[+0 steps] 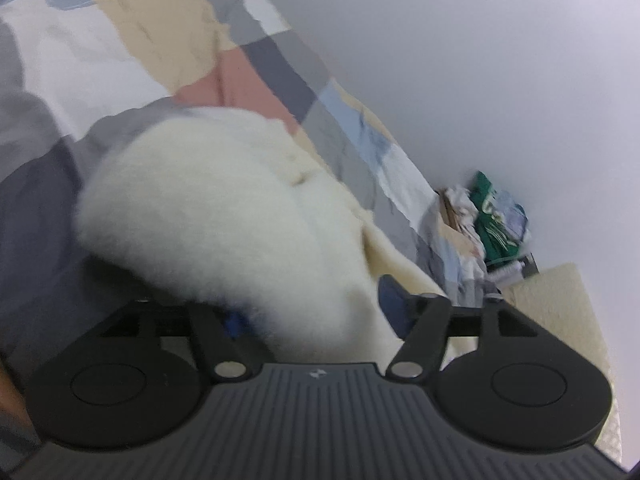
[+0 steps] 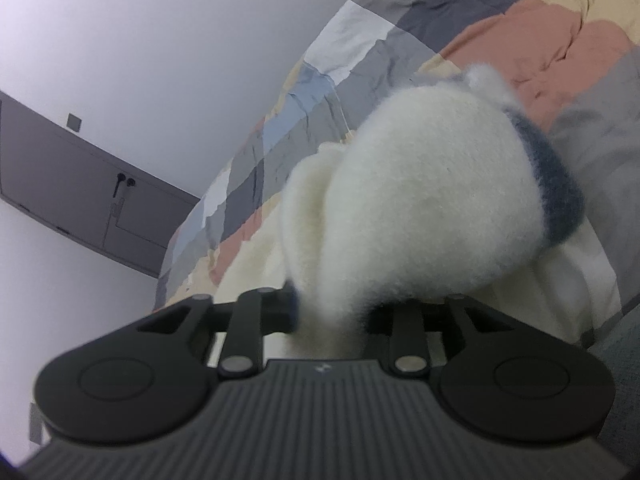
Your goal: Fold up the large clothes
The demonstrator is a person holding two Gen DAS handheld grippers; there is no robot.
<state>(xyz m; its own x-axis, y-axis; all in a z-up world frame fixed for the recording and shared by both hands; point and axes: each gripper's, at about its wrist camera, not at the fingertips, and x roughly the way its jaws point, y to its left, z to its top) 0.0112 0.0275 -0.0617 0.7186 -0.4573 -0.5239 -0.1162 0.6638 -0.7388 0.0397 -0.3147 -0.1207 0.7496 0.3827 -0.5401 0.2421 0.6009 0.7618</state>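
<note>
Patchwork quilt point(image 1: 256, 64) underneath — both jaws straddle fluffy white garment point(image 1: 224, 216); whether they pinch it, cannot tell.

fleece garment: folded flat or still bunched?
Bunched. The white fleece bulges in a rounded lump off the quilt, rising from between each gripper's fingers; no flat fold shows in either view.

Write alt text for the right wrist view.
A fluffy white garment with a dark blue band bulges up between the fingers of the right claw. Behind it lies a patchwork quilt, with a white wall to the left.
</note>
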